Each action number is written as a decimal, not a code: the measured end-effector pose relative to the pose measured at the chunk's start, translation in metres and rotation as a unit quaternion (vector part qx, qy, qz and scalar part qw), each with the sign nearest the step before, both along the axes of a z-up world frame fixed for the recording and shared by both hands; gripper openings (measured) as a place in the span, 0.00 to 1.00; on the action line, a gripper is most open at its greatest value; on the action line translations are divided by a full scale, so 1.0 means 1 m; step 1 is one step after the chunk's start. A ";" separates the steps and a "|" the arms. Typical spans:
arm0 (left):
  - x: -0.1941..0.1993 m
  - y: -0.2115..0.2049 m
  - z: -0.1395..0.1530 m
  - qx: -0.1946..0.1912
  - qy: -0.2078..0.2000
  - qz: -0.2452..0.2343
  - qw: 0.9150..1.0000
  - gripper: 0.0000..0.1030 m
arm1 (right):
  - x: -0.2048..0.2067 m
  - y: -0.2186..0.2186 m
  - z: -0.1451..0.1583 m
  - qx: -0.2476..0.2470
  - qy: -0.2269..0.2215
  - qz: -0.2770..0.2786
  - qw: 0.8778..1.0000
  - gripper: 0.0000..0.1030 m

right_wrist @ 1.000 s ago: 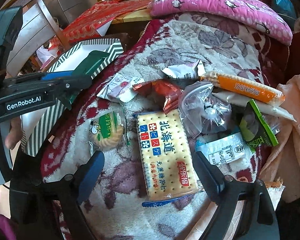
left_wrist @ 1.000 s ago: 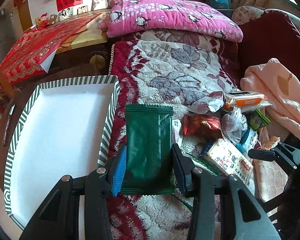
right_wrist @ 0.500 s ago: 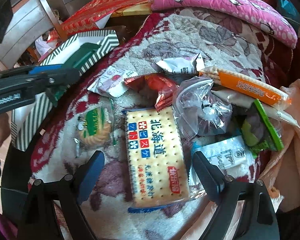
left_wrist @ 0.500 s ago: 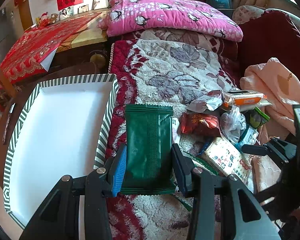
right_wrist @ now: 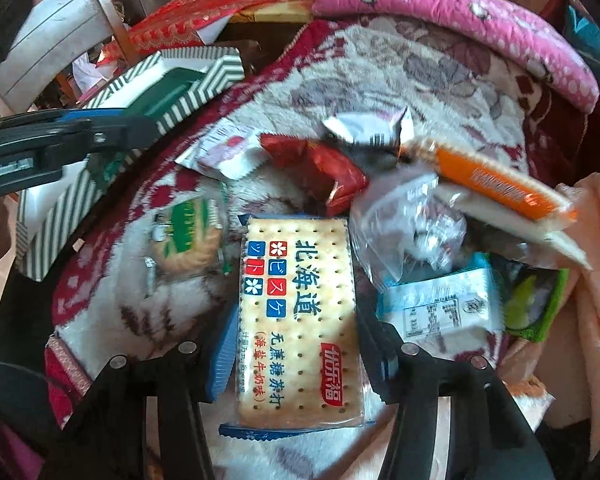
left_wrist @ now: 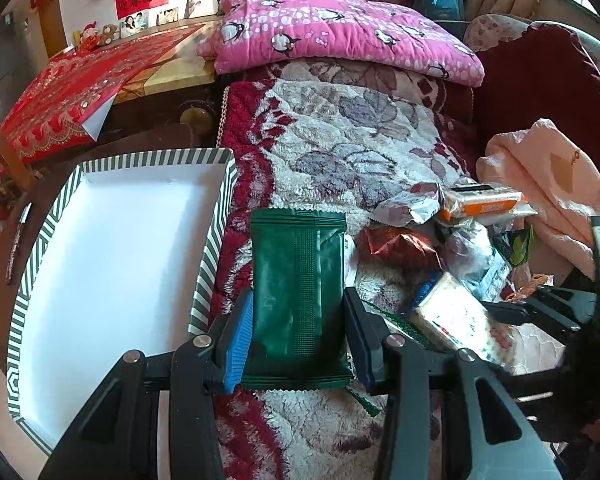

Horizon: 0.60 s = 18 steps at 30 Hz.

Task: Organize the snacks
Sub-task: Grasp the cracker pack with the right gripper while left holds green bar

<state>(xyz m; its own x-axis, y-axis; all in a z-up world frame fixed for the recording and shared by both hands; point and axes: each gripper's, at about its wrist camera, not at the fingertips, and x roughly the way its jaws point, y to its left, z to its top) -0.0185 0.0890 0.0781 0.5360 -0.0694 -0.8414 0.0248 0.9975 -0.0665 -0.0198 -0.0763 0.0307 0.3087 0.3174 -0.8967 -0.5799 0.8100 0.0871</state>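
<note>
Gripping the green packet (left_wrist: 298,296) beside the striped box (left_wrist: 216,240), left claw (left_wrist: 298,330); right claw (right_wrist: 296,344) closing around the cracker pack (right_wrist: 298,312).

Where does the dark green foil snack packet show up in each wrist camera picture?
Left wrist view: the dark green foil snack packet fills the lower centre, clamped between the left gripper's pads.
Right wrist view: the packet sits upper left, small, held over the striped box beyond the left gripper's black arm.
Shared landmark: the green-and-white striped cardboard box, left of the packet in the left view, beneath it in the right.
</note>
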 end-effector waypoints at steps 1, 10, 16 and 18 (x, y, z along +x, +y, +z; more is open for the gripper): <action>-0.001 0.001 0.003 -0.001 -0.002 0.001 1.000 0.41 | -0.003 -0.001 0.004 0.003 -0.003 -0.001 1.000 0.57; -0.008 0.012 0.018 -0.004 -0.012 0.013 1.000 0.41 | -0.017 0.002 0.048 0.017 -0.042 -0.002 0.999 0.57; -0.015 0.031 0.030 0.000 -0.021 0.031 0.999 0.41 | -0.017 0.022 0.069 0.015 -0.068 0.014 0.997 0.57; -0.016 0.038 0.032 0.003 -0.023 0.038 0.999 0.41 | -0.015 0.032 0.075 0.015 -0.074 0.021 0.997 0.57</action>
<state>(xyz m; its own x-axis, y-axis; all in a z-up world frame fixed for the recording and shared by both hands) -0.0349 0.1268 0.1104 0.5774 -0.0229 -0.8161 -0.0478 0.9969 -0.0617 -0.0346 -0.0439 0.1057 0.4230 0.3591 -0.8319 -0.6215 0.7831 0.0220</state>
